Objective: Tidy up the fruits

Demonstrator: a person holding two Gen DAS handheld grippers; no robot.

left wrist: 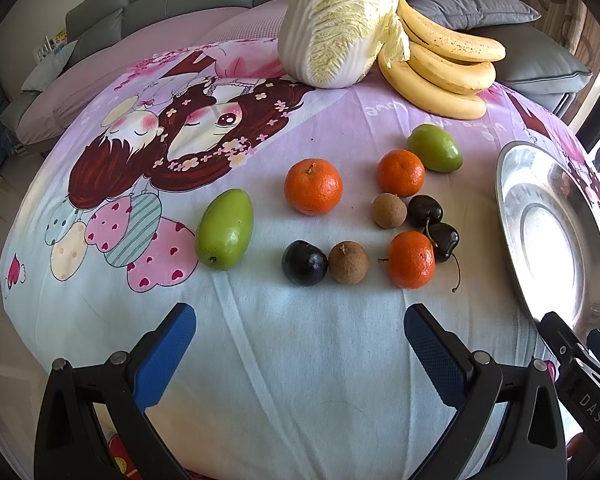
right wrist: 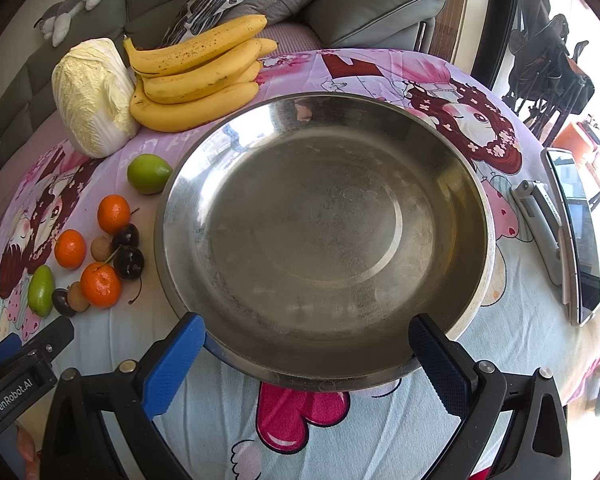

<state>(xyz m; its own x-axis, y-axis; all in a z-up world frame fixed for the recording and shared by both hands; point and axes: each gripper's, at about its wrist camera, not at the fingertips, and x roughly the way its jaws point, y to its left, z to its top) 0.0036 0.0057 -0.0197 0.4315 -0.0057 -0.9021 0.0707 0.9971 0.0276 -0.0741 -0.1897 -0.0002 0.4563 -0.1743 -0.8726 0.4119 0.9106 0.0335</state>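
Small fruits lie loose on the cartoon-print cloth ahead of my left gripper (left wrist: 300,320), which is open and holds nothing. Among them are three tangerines (left wrist: 313,187), two green fruits (left wrist: 225,229), two brown longans (left wrist: 348,262), a dark plum (left wrist: 304,263) and stemmed cherries (left wrist: 443,240). An empty steel bowl (right wrist: 472,184) sits to their right. My right gripper (right wrist: 306,332) is open, its blue fingers either side of the bowl's near rim. The same fruit cluster (right wrist: 100,284) shows left of the bowl in the right wrist view.
A napa cabbage (left wrist: 336,24) and a bunch of bananas (left wrist: 444,64) lie at the far edge, with a grey sofa and cushions behind. A phone (right wrist: 576,236) and a silver stand (right wrist: 540,220) lie right of the bowl. The cloth drops off on every side.
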